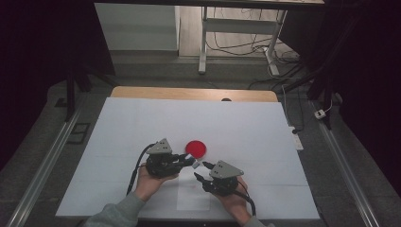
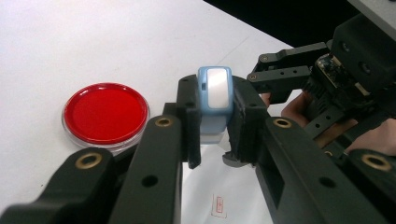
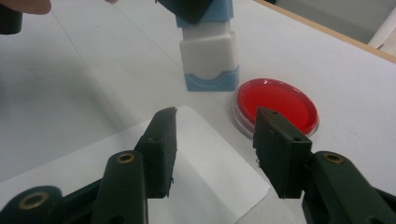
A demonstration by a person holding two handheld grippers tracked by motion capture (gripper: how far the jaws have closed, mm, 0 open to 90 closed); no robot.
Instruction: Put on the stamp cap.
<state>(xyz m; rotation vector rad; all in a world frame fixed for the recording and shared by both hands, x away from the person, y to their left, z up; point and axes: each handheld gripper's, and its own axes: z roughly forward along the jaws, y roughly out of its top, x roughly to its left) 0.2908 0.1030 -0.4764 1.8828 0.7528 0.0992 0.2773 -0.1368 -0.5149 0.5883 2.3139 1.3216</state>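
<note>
Left claw (image 2: pixel 212 135) is gripping a small blue-and-white stamp-like block (image 2: pixel 214 100), jaws pressing on its two sides. The left gripper view is showing the block's pale top face; the right gripper view is showing the block (image 3: pixel 208 49) from the side, its blue base hanging just above the tabletop (image 3: pixel 70 93), beside a red round dish (image 3: pixel 276 105) with a clear rim.

Right claw (image 3: pixel 215 149) is standing released, nothing between its jaws, a white paper sheet (image 3: pixel 205 172) lying under them.

High view: both hands are meeting near the tabletop's (image 1: pixel 142 123) front edge, left claw (image 1: pixel 189 162) and right claw (image 1: pixel 201 171) close together, dish (image 1: pixel 196 148) just behind. White covering is lying over a wooden top; grey floor, desk legs and cables are sitting beyond.
</note>
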